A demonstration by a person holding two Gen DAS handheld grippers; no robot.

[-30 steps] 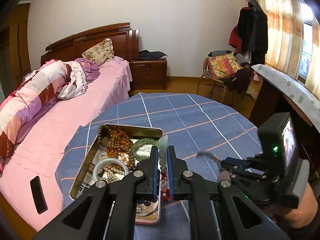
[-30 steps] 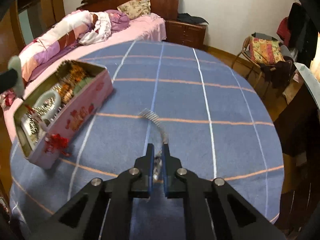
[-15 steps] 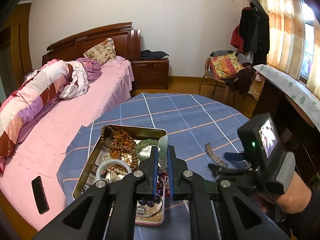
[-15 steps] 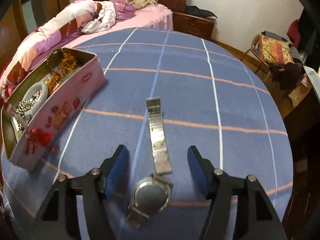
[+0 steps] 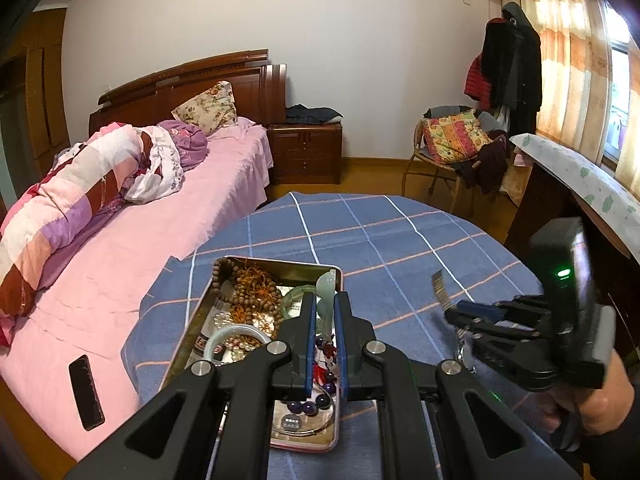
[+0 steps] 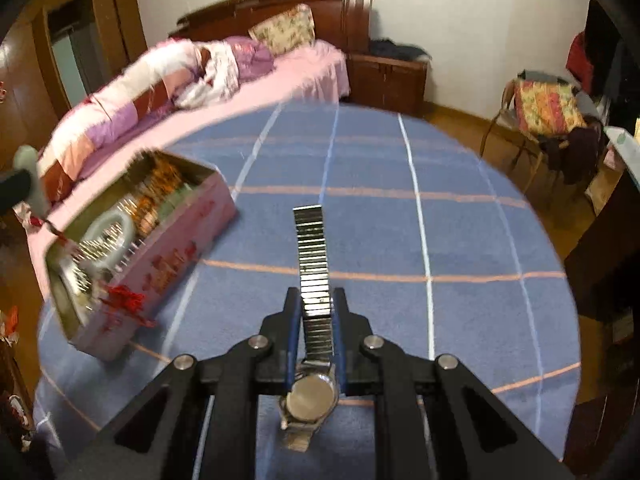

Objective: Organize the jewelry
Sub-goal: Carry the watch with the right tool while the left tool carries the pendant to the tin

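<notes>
Far to the left of the left gripper, one black phone lies on the pink bed. Just under and to the left of that gripper's fingers stands one open tin on the blue checked table. In the tin there is one string of brown wooden beads, one white bangle and one green bangle; the rest is a tangle too small to count.

The left gripper is pressed together on one pale green pendant, which rises between its fingertips above the tin. That grip looks the same as a second ago.

To the right, the change is at the right gripper. Half a second ago its jaws stood wide apart and the one wristwatch lay flat on the cloth between them. Now the jaws are closing on the metal band, with the pads against its two edges. The band runs forward past the fingertips, and the round case sits behind them, near the camera. From the left wrist view, the band end tilts up off the cloth, blurred.
</notes>
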